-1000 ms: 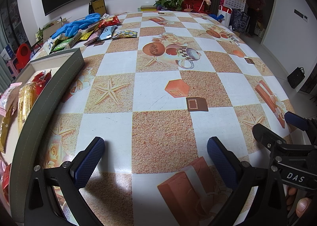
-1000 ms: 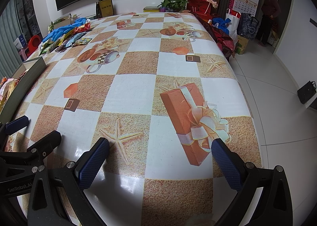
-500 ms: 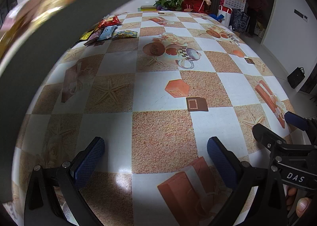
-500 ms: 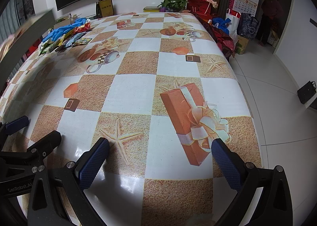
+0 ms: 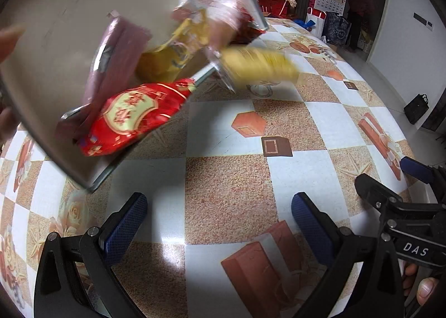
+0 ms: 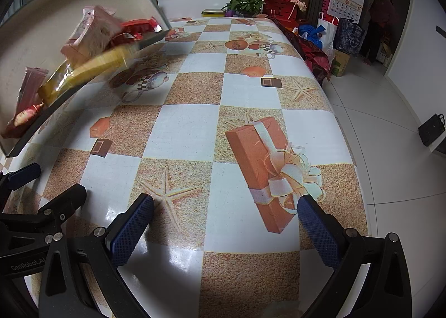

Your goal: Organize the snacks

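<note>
Tray [image 5: 55, 25] now tipped steeply; snacks [image 5: 133, 114] sliding tableward.

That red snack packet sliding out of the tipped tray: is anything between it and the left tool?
Nothing visible. The red snack packet hangs over the tilted tray's lower rim, above the table. Between it and the open left tool lies only bare patterned tablecloth.

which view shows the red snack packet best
The left wrist view: the red snack packet lies large and close at the low edge of the tipped tray, its yellow label visible. The right wrist view catches only a small end of it at the far left, behind the tray rim.
</note>
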Demonstrator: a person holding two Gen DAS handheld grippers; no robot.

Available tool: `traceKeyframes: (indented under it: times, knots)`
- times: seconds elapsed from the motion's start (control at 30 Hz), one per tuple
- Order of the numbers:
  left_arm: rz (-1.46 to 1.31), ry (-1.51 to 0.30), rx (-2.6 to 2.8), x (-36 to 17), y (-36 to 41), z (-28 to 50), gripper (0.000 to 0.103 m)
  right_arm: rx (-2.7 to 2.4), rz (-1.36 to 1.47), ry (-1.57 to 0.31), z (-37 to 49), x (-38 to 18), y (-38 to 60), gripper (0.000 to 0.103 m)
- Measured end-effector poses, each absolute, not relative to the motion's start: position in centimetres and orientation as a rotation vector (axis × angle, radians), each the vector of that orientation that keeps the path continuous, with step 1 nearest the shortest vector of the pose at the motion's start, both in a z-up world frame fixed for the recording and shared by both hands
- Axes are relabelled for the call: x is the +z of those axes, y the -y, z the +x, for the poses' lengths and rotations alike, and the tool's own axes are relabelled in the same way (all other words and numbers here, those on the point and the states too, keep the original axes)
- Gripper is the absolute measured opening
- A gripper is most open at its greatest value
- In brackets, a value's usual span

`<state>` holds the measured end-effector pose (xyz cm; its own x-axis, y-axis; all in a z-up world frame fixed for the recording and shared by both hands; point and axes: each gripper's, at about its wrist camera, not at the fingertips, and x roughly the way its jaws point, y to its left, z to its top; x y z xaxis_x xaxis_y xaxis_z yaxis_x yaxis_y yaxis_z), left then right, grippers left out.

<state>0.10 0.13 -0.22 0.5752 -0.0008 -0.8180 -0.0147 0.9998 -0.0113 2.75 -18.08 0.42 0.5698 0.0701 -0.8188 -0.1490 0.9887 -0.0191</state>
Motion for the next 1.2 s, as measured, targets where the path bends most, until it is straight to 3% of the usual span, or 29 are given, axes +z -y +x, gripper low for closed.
traceKeyframes:
  times: [1.2]
  knots:
    - [-0.017, -0.958, 0.008, -0.02, 0.12, 0.10, 0.103, 0.129, -0.089, -0.956, 2.78, 0.31, 18.11, 0.103]
